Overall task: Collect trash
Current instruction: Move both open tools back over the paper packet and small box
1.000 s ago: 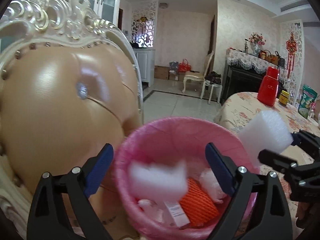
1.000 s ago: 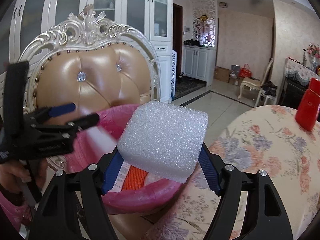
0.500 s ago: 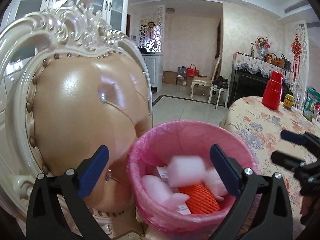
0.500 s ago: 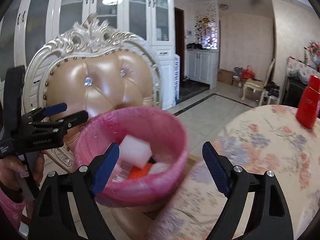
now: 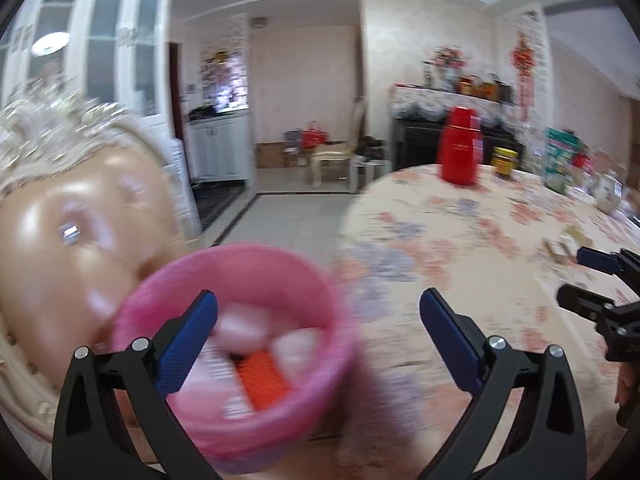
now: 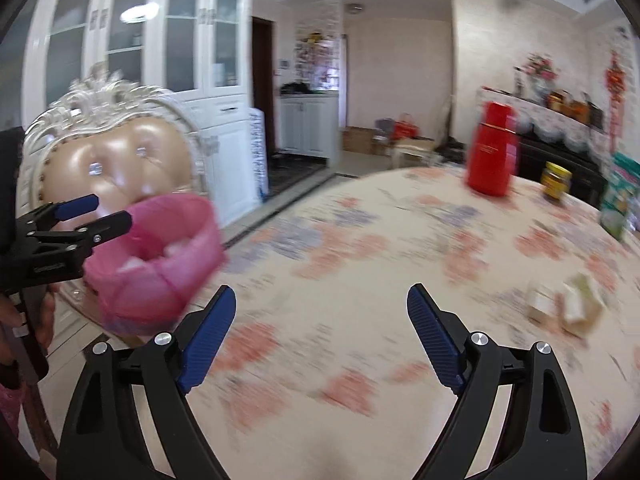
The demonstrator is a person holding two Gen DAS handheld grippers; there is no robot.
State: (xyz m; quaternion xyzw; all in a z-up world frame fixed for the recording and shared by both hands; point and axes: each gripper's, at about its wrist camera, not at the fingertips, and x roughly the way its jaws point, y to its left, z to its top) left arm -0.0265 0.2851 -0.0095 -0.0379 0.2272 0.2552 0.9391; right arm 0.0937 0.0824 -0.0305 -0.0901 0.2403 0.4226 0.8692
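A pink trash bin (image 5: 240,352) stands at the table's left edge, with white foam pieces, an orange net sleeve and a printed wrapper inside. It also shows in the right wrist view (image 6: 160,256). My left gripper (image 5: 318,338) is open and empty, just right of the bin's mouth. My right gripper (image 6: 320,332) is open and empty over the floral tablecloth (image 6: 360,248). Small pale trash pieces (image 6: 568,304) lie on the cloth to the right. Both views are motion-blurred.
An ornate tan leather chair (image 6: 116,164) stands behind the bin. A red thermos (image 6: 494,152), a yellow-lidded jar (image 6: 556,182) and green packets (image 6: 618,196) stand at the table's far side. White cabinets line the left wall.
My right gripper opened and the white foam block dropped into the bin. Both grippers have since swung right, away from the bin and over the table.
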